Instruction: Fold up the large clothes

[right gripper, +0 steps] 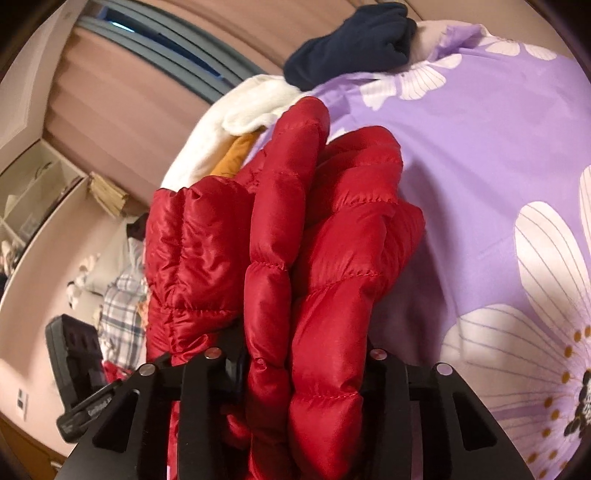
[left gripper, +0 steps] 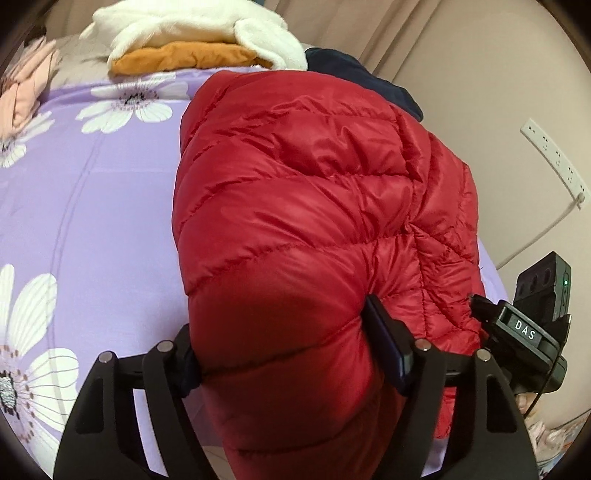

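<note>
A red quilted down jacket [left gripper: 314, 206] lies folded on a purple flowered bedsheet [left gripper: 92, 206]. My left gripper [left gripper: 291, 354] is shut on the jacket's thick near end, which bulges between its fingers. My right gripper [right gripper: 303, 365] is shut on another bunched part of the red jacket [right gripper: 295, 240] and holds it above the sheet [right gripper: 480, 166]. The right gripper's body [left gripper: 532, 328] shows at the jacket's right edge in the left wrist view. The fingertips of both are hidden by fabric.
A white fleece [left gripper: 192, 26] on an orange garment [left gripper: 184, 57], a navy garment [left gripper: 354, 70] and pink clothes [left gripper: 22, 96] lie at the bed's far end. A power strip [left gripper: 554, 158] lies on the floor right of the bed. Curtains [right gripper: 129, 110] hang beyond.
</note>
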Demonstrator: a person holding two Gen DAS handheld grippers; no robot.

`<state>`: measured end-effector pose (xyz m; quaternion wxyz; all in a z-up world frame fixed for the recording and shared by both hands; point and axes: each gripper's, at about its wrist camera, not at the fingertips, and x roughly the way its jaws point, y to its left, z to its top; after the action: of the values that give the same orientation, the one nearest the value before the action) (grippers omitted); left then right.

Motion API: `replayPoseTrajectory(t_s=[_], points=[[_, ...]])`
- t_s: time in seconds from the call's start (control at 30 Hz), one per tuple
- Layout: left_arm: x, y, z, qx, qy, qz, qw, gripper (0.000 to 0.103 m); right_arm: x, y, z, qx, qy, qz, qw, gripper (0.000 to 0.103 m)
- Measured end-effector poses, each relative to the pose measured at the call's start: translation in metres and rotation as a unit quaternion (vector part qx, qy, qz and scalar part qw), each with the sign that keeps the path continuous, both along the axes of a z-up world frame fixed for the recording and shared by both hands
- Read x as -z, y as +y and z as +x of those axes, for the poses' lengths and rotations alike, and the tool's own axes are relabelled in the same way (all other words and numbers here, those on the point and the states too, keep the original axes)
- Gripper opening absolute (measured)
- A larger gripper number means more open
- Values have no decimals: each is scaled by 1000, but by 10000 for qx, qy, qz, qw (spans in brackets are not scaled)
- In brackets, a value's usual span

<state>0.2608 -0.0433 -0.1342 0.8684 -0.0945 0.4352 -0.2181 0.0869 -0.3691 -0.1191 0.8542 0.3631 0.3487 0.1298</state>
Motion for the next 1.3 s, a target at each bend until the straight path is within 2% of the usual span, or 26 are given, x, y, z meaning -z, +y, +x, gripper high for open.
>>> replayPoseTrajectory(t_s=[0.53, 1.3], points=[[-19, 19, -33, -80, -212, -82, 9997, 74, -24, 12, -10, -230, -489, -312, 9981, 38], [-46, 60, -71, -447, -504, -155, 9976, 74, -46, 28, 3, -826, -947, -557, 9905, 38]])
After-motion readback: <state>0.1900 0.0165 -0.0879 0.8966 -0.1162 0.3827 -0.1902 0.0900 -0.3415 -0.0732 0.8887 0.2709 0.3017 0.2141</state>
